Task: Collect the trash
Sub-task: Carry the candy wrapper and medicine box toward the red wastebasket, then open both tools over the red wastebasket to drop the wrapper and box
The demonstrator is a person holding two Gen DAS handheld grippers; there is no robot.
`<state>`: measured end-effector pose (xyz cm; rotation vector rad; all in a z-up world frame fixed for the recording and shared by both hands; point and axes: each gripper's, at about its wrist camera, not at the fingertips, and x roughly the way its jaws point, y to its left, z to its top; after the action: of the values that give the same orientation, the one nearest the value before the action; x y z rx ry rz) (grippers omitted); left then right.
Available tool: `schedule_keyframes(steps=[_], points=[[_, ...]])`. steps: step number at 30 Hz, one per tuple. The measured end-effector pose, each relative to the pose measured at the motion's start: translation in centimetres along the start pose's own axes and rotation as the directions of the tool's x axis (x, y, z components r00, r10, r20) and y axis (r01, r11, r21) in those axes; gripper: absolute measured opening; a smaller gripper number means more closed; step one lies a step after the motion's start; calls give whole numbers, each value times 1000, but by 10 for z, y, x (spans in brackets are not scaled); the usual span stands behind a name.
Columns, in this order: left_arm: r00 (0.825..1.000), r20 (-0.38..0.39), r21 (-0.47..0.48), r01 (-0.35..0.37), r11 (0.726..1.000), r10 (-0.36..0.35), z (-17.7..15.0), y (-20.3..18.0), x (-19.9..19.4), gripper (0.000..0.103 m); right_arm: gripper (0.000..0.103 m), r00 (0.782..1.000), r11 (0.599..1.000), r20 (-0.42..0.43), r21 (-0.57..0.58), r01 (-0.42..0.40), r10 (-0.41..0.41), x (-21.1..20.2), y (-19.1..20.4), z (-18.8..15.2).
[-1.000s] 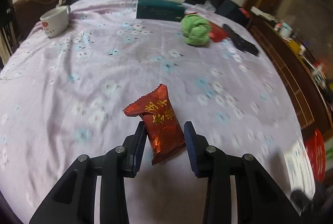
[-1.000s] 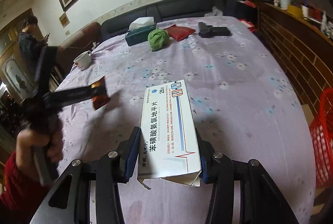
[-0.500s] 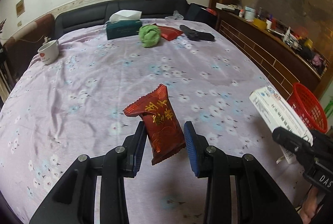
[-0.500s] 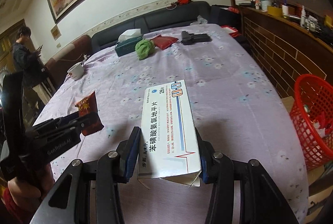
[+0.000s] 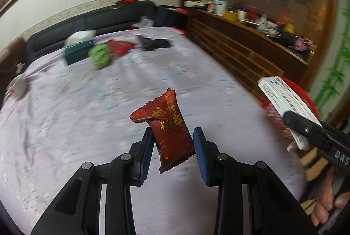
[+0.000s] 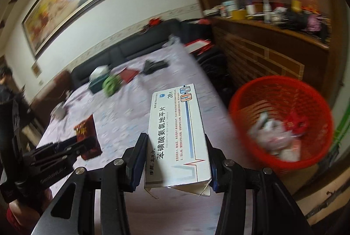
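- Both loads have swung toward the red basket (image 6: 282, 123) since the earlier frames: a second ago it was only at the edge of the right wrist view, and now it fills the right part of that view, blurred by motion.
- White medicine box (image 6: 178, 136) sits between the jaws of the right gripper (image 6: 175, 160), which is closed on its long sides; one end flap hangs open at the near end. The box is just beside the basket, to its left and not yet over the rim.
- Red snack wrapper (image 5: 169, 129) stands upright in the left gripper (image 5: 172, 152). The left pad touches it; on the right pad I see a small gap higher up, so the hold seems to be only on the lower corner.
- Relative to the basket, the wrapper is further away, above the table with the lilac flowered cloth (image 5: 87, 125).
- Inside the basket there are already pale bags and something red, so part of the collecting seems done.
- I judge the step in hand is the carry to the basket.
- Next move asks the right gripper to go over the basket opening and only then let the jaws part; the left one follows after.
- Far from the basket, a green bundle (image 5: 99, 56), a tissue box (image 5: 76, 49), a red packet (image 5: 120, 47) and a dark object (image 5: 153, 43) remain on the cloth.
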<state>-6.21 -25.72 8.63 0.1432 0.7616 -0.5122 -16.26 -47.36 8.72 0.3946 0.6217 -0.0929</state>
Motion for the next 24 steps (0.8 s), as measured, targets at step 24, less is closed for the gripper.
schedule_keyframes(steps=[24], points=[[936,-154,140,337,931,-316,67,-214,112,61,64,964,926,57,300,231,-260,-31,-165,50]])
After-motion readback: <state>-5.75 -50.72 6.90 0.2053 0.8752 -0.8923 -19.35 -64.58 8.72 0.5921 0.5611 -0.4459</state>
